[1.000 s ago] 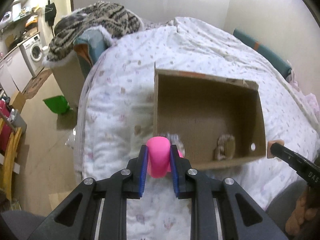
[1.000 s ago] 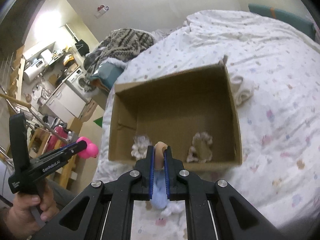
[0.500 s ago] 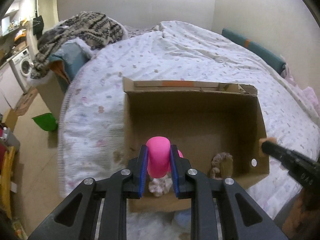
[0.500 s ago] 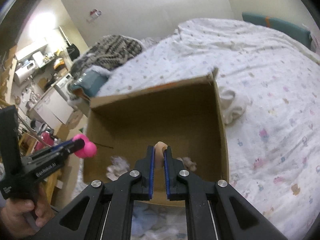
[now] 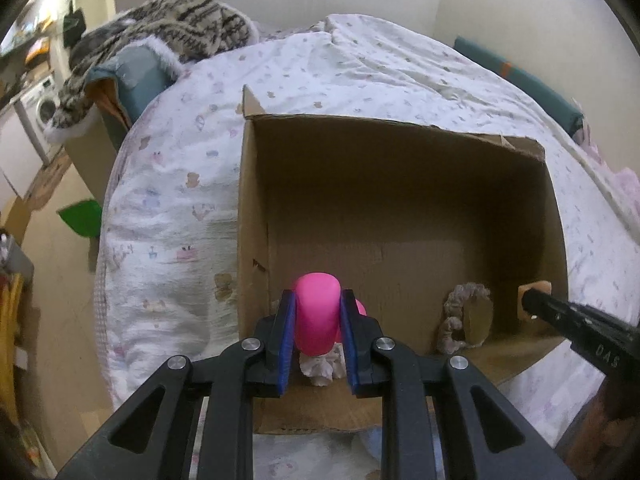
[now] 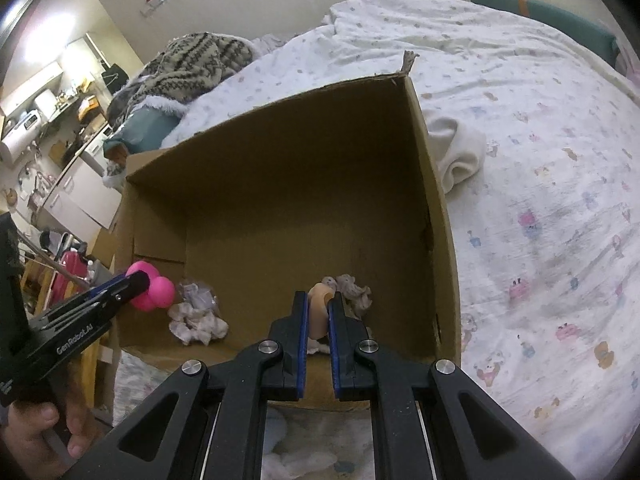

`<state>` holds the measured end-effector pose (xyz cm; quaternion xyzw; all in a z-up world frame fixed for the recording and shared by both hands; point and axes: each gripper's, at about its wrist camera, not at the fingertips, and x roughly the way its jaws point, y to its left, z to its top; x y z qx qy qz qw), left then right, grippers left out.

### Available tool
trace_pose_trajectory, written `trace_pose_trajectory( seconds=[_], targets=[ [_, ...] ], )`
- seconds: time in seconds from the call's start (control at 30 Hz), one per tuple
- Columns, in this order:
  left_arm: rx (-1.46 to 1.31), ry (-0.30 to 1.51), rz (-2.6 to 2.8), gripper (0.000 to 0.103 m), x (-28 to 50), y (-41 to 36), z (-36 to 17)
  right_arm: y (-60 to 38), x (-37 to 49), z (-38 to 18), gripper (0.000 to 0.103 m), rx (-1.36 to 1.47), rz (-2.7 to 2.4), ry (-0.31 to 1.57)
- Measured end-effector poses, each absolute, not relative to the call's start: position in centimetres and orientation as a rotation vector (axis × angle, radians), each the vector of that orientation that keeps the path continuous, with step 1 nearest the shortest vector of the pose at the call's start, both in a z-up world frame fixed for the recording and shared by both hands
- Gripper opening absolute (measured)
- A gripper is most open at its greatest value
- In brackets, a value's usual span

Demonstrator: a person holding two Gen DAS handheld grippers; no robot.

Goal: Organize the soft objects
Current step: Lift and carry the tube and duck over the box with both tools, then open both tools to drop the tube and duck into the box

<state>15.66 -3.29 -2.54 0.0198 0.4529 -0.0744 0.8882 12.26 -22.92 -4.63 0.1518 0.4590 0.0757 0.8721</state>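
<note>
Since the earlier frame both grippers had sunk into the cardboard box (image 5: 400, 184) on the bed (image 5: 168, 216), the left gripper (image 5: 318, 320) clamped on a pink toy (image 5: 318, 308) and the right gripper (image 6: 318, 316) clamped on a peach piece (image 6: 319, 304), so the placing step looked near, calling next for letting go beside the scrunchies (image 6: 196, 312).

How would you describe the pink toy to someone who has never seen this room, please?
Start at the open cardboard box sitting on the white patterned quilt of the bed. At the box's near left corner, the left gripper is shut on the pink toy, holding it just above a pale scrunchie. It is the only bright pink, smooth, rounded thing; the scrunchies are dull and ruffled.
</note>
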Motion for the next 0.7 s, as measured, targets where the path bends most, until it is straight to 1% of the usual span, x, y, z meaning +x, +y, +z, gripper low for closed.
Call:
trace_pose_trajectory(
  seconds=[0.27,0.7],
  targets=[
    [0.07,0.934,-0.185,0.02,15.2,-4.1,-2.7,-22.4,12.6,-5.4,0.011,0.289,0.162,1.006],
    [0.064,0.95,-0.198,0.02,15.0,-4.3,-3.1,-21.4,12.4,-5.5,0.011,0.241,0.176,1.014]
  ],
)
